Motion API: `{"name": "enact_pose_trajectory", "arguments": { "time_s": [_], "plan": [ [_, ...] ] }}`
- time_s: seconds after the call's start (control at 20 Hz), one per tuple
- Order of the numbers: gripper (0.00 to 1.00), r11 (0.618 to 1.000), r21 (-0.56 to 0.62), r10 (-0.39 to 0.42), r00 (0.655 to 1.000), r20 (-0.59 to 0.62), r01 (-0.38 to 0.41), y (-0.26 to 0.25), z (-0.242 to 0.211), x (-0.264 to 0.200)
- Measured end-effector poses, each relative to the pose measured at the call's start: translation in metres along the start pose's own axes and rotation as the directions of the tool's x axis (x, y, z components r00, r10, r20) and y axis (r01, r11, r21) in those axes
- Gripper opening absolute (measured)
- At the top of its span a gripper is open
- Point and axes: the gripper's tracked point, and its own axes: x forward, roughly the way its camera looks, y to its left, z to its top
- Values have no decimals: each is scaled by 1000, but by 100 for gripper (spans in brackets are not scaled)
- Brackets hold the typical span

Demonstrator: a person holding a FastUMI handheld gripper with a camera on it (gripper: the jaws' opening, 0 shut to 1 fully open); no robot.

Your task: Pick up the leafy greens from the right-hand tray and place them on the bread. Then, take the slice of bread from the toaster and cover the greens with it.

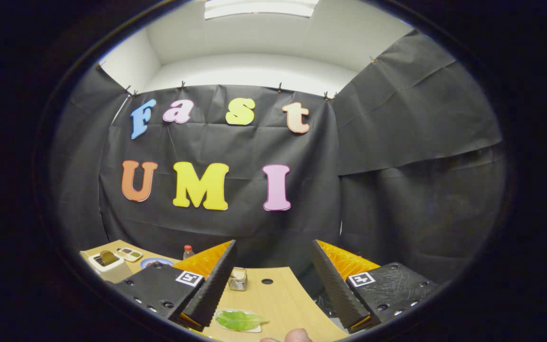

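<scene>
Tongs (273,280) wide open and empty, leafy greens (238,320) between fingers, toaster (106,261) beyond left, small jar (238,279) ahead.

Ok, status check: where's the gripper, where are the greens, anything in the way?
Gripper open, holding nothing. Leafy greens on their tray, low between the fingers, untouched. Toaster far left with bread in it. Small glass jar ahead on table.

Small red-capped bottle (188,251), glass jar (238,279) (on wooden table (278,299))
</scene>
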Motion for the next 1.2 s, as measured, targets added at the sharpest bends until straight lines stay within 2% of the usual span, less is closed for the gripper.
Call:
{"name": "enact_pose_trajectory", "arguments": {
  "time_s": [0.3,0.5,0.65,0.9,1.2],
  "plan": [
    [95,999,13,41,993,-109,-40,2,-51,11],
    [95,996,34,93,972,-217,-88,8,-115,26],
    [95,991,66,132,937,-323,-117,13,-178,40],
    [96,985,101,170,854,-492,-139,20,-293,71],
    [96,981,159,187,772,-607,-113,25,-378,101]
  ]
}}
